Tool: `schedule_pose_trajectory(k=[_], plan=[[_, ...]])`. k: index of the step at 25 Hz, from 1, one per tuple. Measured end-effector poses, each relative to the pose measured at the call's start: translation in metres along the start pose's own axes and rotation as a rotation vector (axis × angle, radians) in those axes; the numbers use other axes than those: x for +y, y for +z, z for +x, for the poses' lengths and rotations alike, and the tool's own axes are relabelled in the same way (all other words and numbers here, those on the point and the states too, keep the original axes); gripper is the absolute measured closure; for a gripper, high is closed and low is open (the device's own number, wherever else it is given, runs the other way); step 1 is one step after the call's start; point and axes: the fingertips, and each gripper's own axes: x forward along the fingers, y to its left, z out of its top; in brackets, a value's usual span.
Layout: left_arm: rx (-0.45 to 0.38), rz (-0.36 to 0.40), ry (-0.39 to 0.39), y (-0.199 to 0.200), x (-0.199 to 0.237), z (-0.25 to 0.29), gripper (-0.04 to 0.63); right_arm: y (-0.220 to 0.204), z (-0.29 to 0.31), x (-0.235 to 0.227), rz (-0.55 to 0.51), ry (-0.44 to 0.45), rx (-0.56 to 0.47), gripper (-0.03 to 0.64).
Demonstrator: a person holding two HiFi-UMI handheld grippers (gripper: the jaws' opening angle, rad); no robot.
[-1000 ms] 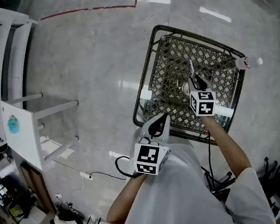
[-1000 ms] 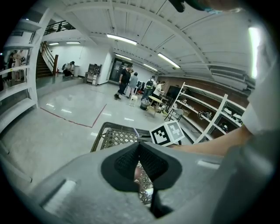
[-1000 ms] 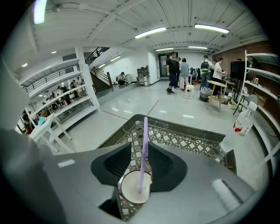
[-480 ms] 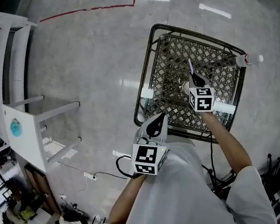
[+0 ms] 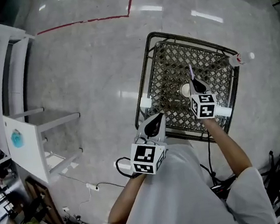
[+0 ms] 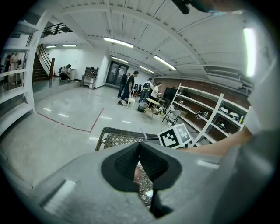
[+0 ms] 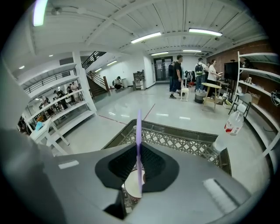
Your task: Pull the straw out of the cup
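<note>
In the head view the left hand-held gripper [image 5: 160,119] hangs at the lattice surface's [image 5: 167,65] 7 o'clock edge, jaws together and empty. Only the right gripper view shows the right hand-held gripper [image 7: 139,148] pinching the purple straw [image 7: 138,127], whose lower end is over the white cup's [image 7: 130,187] mouth.

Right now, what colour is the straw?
The straw is light purple; the right gripper view shows it best.
</note>
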Motion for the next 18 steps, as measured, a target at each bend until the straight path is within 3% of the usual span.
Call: schedule_pose_trajectory(k=[18], plan=[[-0.066, 0.011, -0.087, 0.002, 0.014, -0.051, 0.597, 0.05, -0.108, 0.05, -0.011, -0.027, -0.167, 0.586]])
